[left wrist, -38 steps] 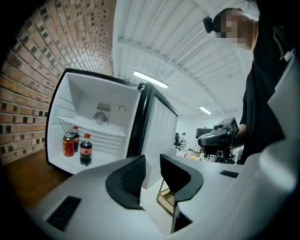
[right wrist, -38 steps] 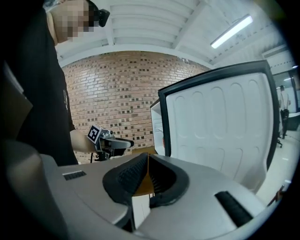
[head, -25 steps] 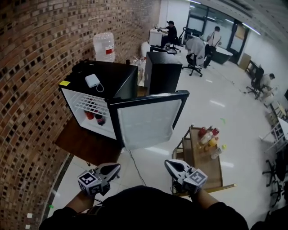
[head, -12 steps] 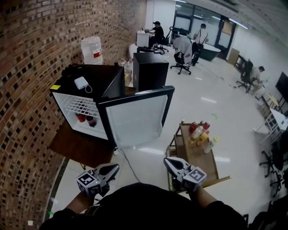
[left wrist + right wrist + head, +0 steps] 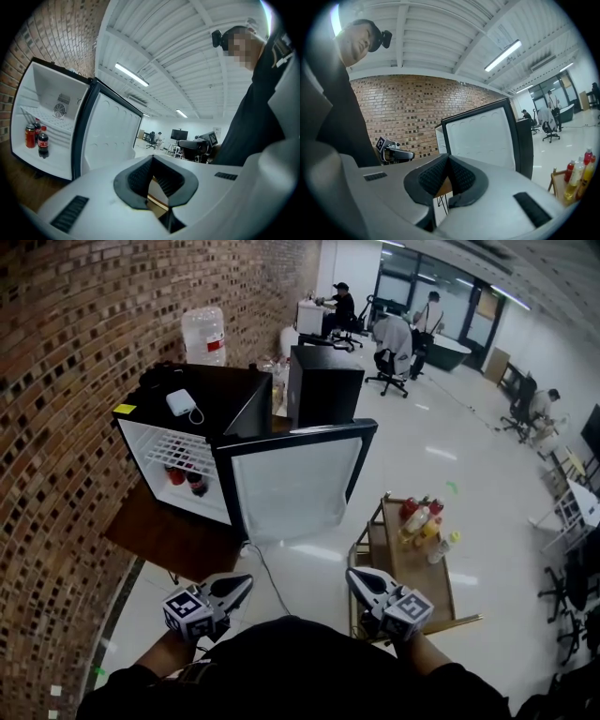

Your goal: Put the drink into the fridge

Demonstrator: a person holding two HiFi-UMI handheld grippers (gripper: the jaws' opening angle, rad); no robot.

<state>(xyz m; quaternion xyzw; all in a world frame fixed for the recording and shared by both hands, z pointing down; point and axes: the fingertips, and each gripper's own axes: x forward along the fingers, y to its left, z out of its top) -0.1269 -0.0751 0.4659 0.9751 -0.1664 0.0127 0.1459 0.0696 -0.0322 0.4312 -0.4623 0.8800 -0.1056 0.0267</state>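
The small fridge (image 5: 150,442) stands open by the brick wall, its door (image 5: 295,484) swung out toward me. Red and dark bottles (image 5: 186,479) stand on its lower shelf, and show again as bottles (image 5: 36,138) in the left gripper view. Several drink bottles (image 5: 422,519) stand on a wooden cart (image 5: 389,563) to my right; they appear as bottles (image 5: 577,176) in the right gripper view. My left gripper (image 5: 242,583) and right gripper (image 5: 354,578) hang low in front of my body, both shut and empty, far from the drinks and the fridge.
A second black cabinet (image 5: 323,385) stands behind the fridge, with a water jug (image 5: 204,334) beside it. A white pack (image 5: 178,402) lies on the fridge top. People sit at desks (image 5: 394,329) in the far office. A cable (image 5: 267,573) runs over the floor.
Only the head view has swung a little, left then back. Both grippers stay shut and low before my body.
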